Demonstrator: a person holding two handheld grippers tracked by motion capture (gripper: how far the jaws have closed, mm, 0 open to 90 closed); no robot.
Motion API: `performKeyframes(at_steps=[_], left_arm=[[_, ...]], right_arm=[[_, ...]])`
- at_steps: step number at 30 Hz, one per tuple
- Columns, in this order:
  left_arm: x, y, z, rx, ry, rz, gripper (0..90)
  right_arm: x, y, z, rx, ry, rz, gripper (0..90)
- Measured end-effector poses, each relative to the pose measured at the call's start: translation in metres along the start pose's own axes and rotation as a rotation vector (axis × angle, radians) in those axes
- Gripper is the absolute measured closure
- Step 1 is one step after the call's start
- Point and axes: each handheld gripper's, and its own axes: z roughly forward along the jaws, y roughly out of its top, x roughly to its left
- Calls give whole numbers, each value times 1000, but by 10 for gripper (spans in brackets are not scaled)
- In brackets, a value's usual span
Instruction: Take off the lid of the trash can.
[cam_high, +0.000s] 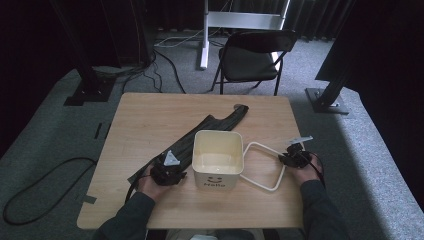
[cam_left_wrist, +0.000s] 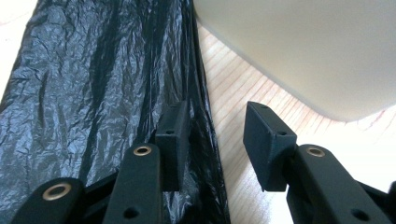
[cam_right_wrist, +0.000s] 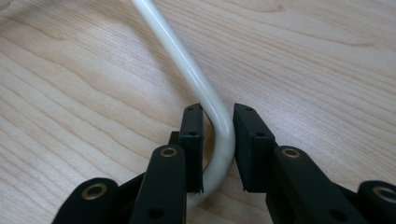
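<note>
Work looks only just begun. On the worktop (cam_high: 150, 115) the black bag (cam_left_wrist: 93, 84) lies flat and folded, not yet inside the white bin (cam_high: 218, 158) just beside it. The bin's white frame (cam_high: 260, 165) lies off to its other side. The left tool (cam_left_wrist: 212, 135) stands apart over the bag's edge, gripping nothing. The right tool (cam_right_wrist: 218, 140) is clamped on the frame's corner.
</note>
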Motion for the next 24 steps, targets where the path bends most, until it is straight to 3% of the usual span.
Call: performKeyframes(at_steps=[10,14,20,24], left_arm=[[5,1,-8,-53,-5,-39,596],[7,2,-11,-63,-7,-57,590],[8,5,-13,-71,-28,-51,571],[9,6,-15,-80,-34,-54,564]], right_arm=[[-2,-3,-2,-30,15,29,633],[-1,-4,-11,-73,22,44,573],[12,-13,-20,-126,92,70,536],[25,-19,-19,-102,101,30,531]])
